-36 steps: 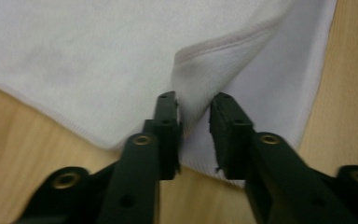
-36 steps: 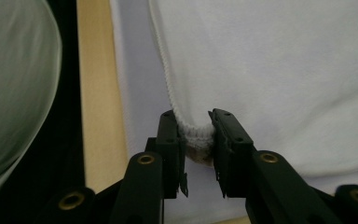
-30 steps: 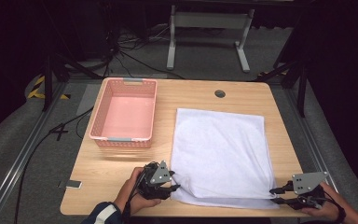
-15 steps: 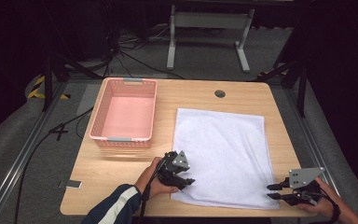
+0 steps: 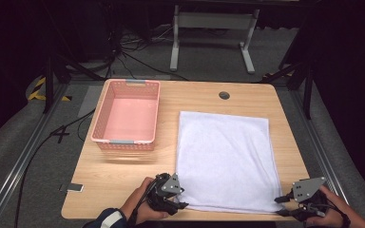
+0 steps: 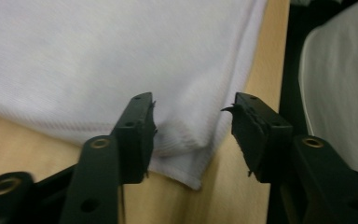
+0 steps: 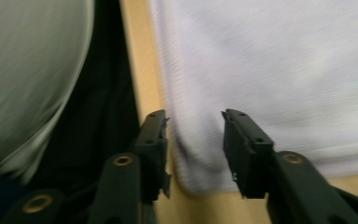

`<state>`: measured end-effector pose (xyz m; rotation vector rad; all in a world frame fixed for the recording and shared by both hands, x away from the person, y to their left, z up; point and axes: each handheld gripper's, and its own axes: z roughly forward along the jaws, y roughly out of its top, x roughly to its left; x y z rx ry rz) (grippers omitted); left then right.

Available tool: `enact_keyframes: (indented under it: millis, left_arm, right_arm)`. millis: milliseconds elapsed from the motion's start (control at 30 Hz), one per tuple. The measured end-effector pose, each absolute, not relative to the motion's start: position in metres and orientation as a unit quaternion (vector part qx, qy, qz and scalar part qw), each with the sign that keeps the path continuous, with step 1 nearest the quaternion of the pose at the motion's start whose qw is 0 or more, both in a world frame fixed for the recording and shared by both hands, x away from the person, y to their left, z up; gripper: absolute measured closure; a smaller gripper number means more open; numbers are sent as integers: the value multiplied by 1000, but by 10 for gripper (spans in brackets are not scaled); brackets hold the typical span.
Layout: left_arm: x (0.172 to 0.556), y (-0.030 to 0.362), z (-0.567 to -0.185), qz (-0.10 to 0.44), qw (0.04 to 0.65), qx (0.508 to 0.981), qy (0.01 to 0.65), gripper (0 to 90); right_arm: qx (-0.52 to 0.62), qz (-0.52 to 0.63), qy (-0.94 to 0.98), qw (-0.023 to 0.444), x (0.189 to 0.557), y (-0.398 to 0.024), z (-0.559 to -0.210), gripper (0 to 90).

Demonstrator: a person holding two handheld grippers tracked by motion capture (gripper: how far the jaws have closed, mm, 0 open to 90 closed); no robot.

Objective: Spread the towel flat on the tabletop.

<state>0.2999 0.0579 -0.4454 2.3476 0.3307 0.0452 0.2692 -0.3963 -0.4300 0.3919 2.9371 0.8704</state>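
Both hand-held grippers straddle towel (image 5: 224, 159) corners.

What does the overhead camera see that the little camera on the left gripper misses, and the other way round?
High view alone: the pink basket, the right gripper, and the whole white towel spread flat. Left gripper view alone: close up, the towel's near corner bunched between the left gripper's open jaws, pads not pressing it. Both share the towel and the wooden table.

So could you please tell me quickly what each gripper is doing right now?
Left gripper: open, jaws astride the near left corner of the towel.
Right gripper: just opened, jaws astride the near right corner.
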Motion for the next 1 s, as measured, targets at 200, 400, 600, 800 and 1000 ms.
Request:
enact_keyframes:
  millis: [200,400,600,800,1000]
  left_arm:
    - [343,35,-425,90,401,896,167,310]
    - [413,2,-434,116,380,892,214,285]
    - [431,0,-455,100,353,906,210,373]
    - [424,8,-462,72,359,904,219,444]
    - [396,12,-460,36,356,913,195,442]
  right_arm:
    - [246,340,896,147,321,-404,-405,462]
    - [329,360,849,205,389,-411,-399,474]
    - [331,353,861,159,430,-401,-433,652]
    - [317,326,879,142,425,-393,-447,680]
    - [301,318,889,131,398,-397,-447,681]
